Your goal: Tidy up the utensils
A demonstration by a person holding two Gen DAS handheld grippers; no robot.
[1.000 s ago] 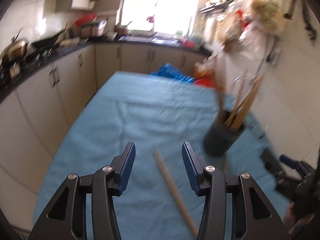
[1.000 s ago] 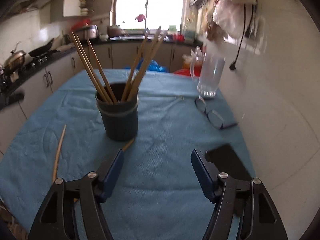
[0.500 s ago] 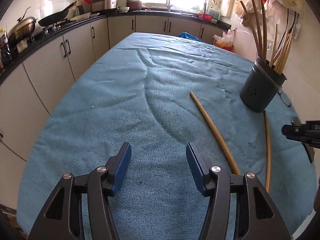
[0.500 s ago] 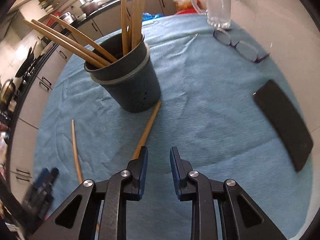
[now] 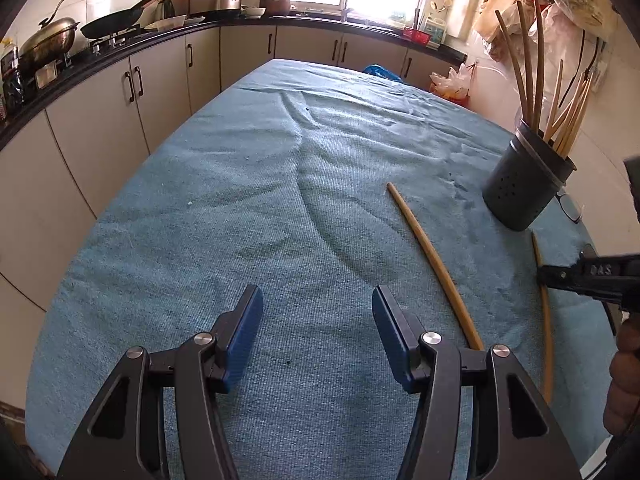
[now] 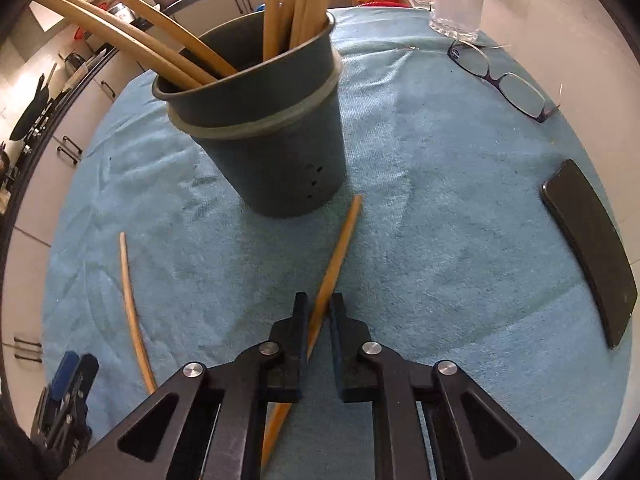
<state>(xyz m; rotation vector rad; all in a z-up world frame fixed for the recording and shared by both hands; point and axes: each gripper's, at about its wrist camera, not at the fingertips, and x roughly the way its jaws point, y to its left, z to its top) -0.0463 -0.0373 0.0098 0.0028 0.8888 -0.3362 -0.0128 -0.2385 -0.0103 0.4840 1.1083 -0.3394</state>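
Note:
A dark grey holder [image 6: 276,152] stands on the blue cloth with several wooden chopsticks upright in it. One loose chopstick [image 6: 340,248] lies just in front of it, and my right gripper [image 6: 319,308] is shut on its near part. A second loose chopstick [image 6: 130,304] lies to the left. In the left wrist view that chopstick [image 5: 432,256] runs diagonally just right of my left gripper [image 5: 317,296], which is open over bare cloth with nothing between its fingers. There the holder [image 5: 524,192] stands at the far right, with the right gripper [image 5: 576,276] over the other chopstick [image 5: 546,320].
Glasses [image 6: 500,76], a glass mug [image 6: 456,4] and a black phone [image 6: 592,248] lie on the cloth right of the holder. Kitchen cabinets [image 5: 160,80] and a counter with pans run along the left and far sides. The blue cloth [image 5: 240,184] is wrinkled in the middle.
My right gripper dropped toward the chopstick in front of the holder and closed on it. My left gripper sank toward the cloth, then stayed still, still open.

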